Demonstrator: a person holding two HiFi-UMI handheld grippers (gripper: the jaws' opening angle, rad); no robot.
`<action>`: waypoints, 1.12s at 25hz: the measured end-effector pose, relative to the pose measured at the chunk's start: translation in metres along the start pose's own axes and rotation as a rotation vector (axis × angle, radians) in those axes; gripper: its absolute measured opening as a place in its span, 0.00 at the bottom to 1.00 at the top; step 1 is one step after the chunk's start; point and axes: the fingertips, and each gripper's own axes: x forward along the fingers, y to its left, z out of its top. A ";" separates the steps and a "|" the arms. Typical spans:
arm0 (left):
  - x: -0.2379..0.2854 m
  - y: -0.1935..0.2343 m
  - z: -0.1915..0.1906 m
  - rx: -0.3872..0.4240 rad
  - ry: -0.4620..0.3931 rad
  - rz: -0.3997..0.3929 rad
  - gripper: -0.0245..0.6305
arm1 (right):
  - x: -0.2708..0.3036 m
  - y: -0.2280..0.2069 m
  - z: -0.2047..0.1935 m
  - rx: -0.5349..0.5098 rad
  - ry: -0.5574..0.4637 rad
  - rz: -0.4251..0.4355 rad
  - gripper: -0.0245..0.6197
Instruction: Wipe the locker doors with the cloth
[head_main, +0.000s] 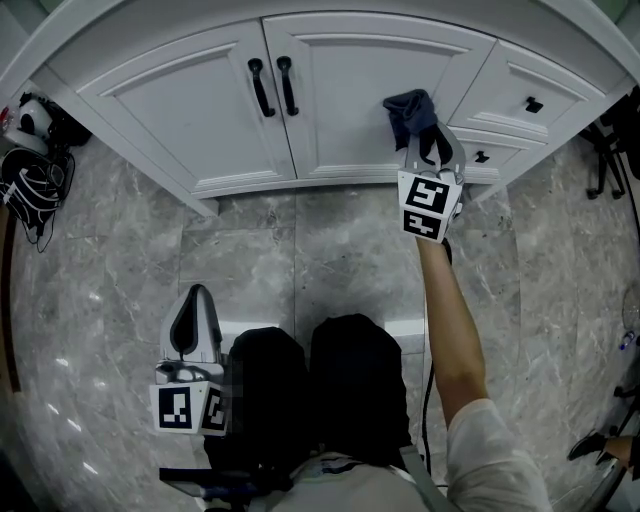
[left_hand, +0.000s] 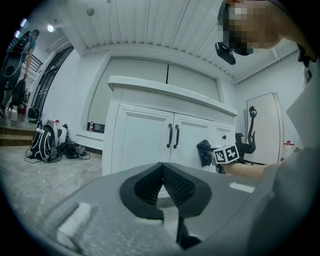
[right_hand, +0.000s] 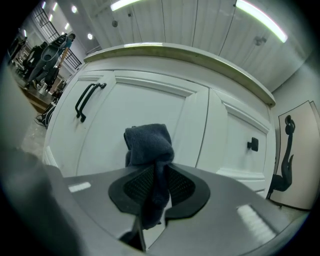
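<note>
A dark grey cloth is bunched against the right door of the white locker, near that door's upper right corner. My right gripper is shut on the cloth, which stands up out of the jaws and touches the door panel. Black handles sit where the two doors meet, left of the cloth. My left gripper hangs low over the floor beside the person's knee, well away from the locker. Its jaws are shut with nothing in them; in its view the cloth is far off.
Two drawers with black knobs flank the doors on the right. Bags and cables lie on the marble floor at the left end of the locker. An office chair stands to the right. The person's dark knees fill the lower middle.
</note>
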 end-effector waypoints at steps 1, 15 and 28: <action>-0.001 0.001 0.000 0.001 0.001 0.002 0.04 | 0.000 0.002 -0.006 0.004 0.008 0.003 0.15; -0.002 0.008 -0.006 -0.006 0.011 0.006 0.04 | 0.001 0.032 -0.051 0.057 0.061 0.018 0.14; -0.004 0.014 -0.007 -0.005 0.011 0.018 0.04 | 0.003 0.107 -0.032 0.084 0.045 0.118 0.14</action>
